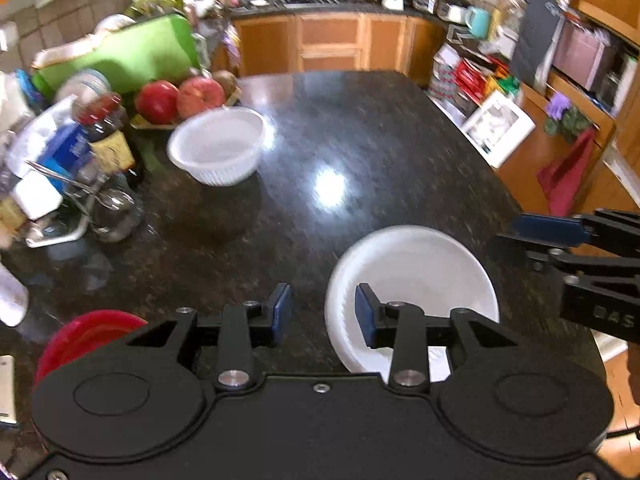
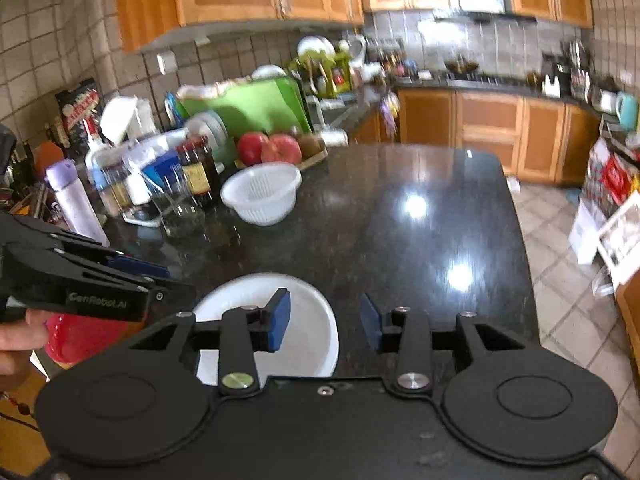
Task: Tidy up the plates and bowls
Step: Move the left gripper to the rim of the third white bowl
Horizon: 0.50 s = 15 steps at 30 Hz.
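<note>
A white deep plate (image 1: 416, 276) (image 2: 280, 312) lies on the dark granite counter (image 1: 360, 132) near its front edge. My left gripper (image 1: 323, 314) is open, with the plate's left rim between its blue pads and neither pad pressing on it. My right gripper (image 2: 325, 322) is open too, straddling the plate's right rim. Each gripper shows in the other's view: the right gripper (image 1: 516, 232) and the left gripper (image 2: 168, 278). A red bowl (image 1: 80, 336) (image 2: 80, 338) sits left of the plate. A white ribbed bowl (image 1: 218, 144) (image 2: 260, 194) stands farther back.
Along the counter's left side stand sauce bottles (image 2: 198, 168), a glass with a spoon (image 1: 108, 200), a lilac flask (image 2: 74, 200), a fruit tray with apples (image 1: 180, 98) and a green cutting board (image 1: 132, 56). The counter drops off at its right edge (image 2: 520, 240) to a tiled floor.
</note>
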Available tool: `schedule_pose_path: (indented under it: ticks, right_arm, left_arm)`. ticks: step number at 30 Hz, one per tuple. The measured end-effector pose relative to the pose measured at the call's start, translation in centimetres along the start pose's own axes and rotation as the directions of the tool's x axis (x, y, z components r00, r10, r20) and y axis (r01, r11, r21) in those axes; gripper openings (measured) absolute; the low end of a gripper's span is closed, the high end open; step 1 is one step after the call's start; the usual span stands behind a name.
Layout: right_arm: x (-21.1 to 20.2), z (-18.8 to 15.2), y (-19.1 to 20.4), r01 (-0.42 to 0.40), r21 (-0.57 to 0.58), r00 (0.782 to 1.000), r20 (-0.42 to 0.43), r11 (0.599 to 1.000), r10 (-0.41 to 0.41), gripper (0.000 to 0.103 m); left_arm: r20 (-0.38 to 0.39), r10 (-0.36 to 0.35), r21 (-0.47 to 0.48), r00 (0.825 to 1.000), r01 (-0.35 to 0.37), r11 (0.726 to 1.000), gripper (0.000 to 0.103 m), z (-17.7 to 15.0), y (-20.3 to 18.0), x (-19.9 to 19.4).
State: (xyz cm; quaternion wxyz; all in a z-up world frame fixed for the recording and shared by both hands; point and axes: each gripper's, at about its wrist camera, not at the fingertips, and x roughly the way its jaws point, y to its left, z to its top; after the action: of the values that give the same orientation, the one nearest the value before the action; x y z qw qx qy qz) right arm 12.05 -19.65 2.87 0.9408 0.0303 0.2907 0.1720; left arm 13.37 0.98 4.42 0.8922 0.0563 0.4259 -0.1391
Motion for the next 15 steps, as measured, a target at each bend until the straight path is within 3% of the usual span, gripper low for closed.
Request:
schedule_pose_path:
  ticks: [7,10,12,15]
  right_arm:
    - [-0.6,3.3,0.9,-0.063,-0.040,0.991,0.115,0.997,0.068,0.045]
    - [-0.3,4.7,1.5,-0.080,-0.033,0.987,0.140,0.996,0.084,0.052]
    - [0.1,5.9,2.0,-0.096,-0.031,0.985,0.142,0.995,0.100,0.062]
    - [0.8,7.2,3.1,-0.125,-0.023,0.983,0.134,0.992,0.127,0.073]
  left_arm:
    - [0.057,0.086,-0.101,0.995,-0.080,0.992,0.047,1.4,2.3,-0.9]
    - [0.071,0.112,-0.155,0.991,-0.100,0.983,0.053,2.1,4.0,-1.3]
    - [0.095,0.124,-0.175,0.988,-0.106,0.979,0.058,2.6,5.0,-1.7]
    - [0.123,0.102,-0.183,0.987,-0.079,0.980,0.065,3.3,6.4,-2.1]
